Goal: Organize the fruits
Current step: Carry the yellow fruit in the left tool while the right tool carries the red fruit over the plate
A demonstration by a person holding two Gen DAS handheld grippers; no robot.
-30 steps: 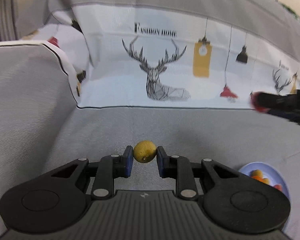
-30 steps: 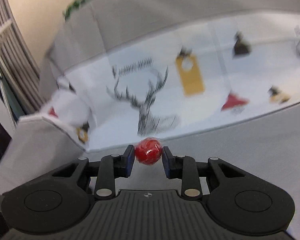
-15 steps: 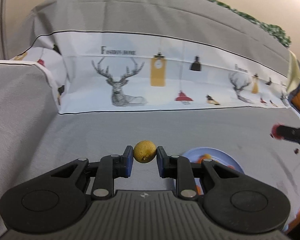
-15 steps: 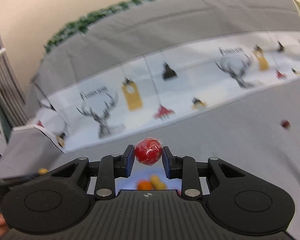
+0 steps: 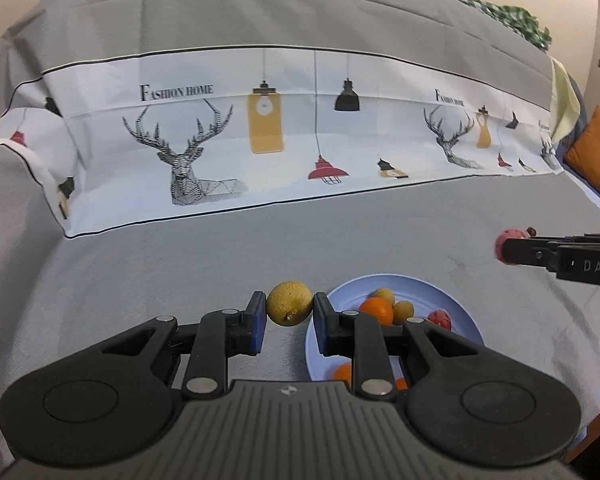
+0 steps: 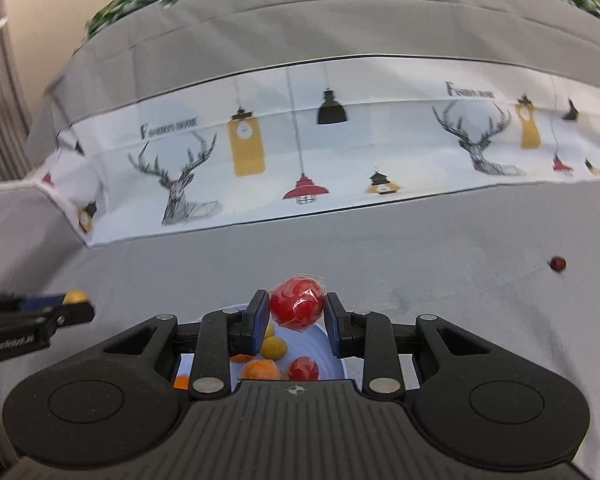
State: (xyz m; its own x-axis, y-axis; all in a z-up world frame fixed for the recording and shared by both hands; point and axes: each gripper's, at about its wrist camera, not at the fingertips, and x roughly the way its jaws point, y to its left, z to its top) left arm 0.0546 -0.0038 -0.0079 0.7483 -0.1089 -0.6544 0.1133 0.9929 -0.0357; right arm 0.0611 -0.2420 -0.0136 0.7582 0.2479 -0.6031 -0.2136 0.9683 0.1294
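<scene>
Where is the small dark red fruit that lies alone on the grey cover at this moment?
In the right wrist view, the small dark red fruit lies alone on the grey cover, far right, beyond the blue plate.

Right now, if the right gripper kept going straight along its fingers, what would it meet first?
Probably the grey sofa seat beyond the blue plate, then the deer-print backrest cover. The right gripper, shut on the wrapped red fruit, points above the plate; depth is unclear.
</scene>
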